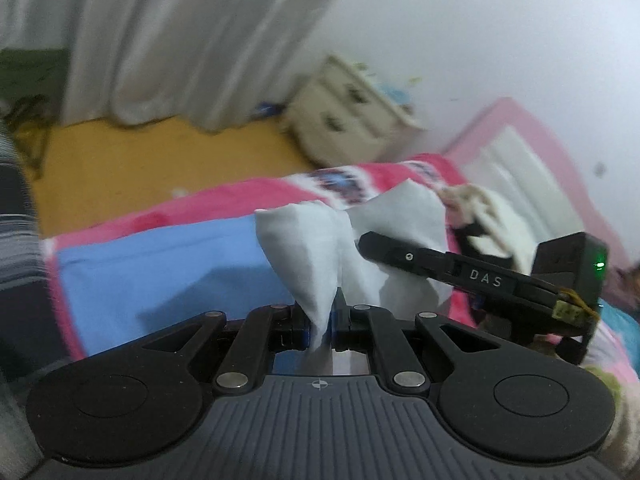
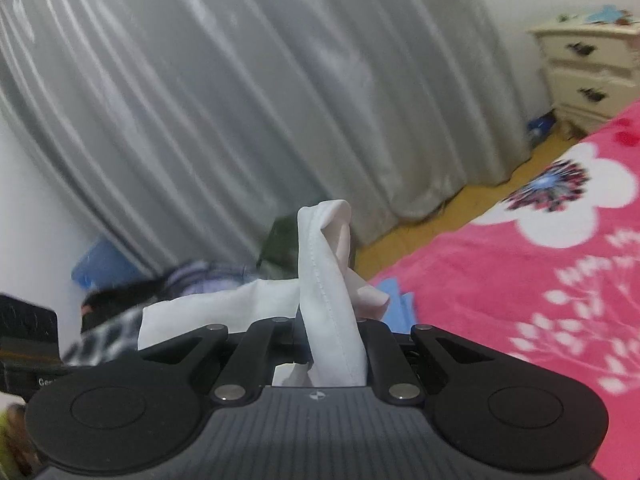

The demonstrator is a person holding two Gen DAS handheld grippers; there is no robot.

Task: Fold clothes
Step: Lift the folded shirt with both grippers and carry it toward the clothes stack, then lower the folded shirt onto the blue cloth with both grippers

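The bed (image 1: 168, 256), spread with a bright pink plush blanket with white flower prints (image 2: 540, 280) and a plain blue sheet (image 1: 160, 264), lies ahead of and below both grippers, and the thin white cotton garment (image 1: 316, 252) hangs above it, strung between the two. The left gripper (image 1: 320, 320) is pinched down on one bunched edge of the cloth, which rises from its jaws in a loose fan; the right gripper (image 2: 332, 344) is likewise clamped on a hemmed edge that loops up in front of it and flops over. Seen from the left wrist, the right gripper sits just to the right and slightly ahead, with the cloth draped across its finger. Judging by how it sags and crumples, the garment is light, limp and not slippery, so it should hold easily in a narrow pinch but will not keep any shape by itself. The stitched hem (image 2: 320, 264) and the corners look like the soundest places to grip, since a hold mid-panel would likely only gather wrinkles.
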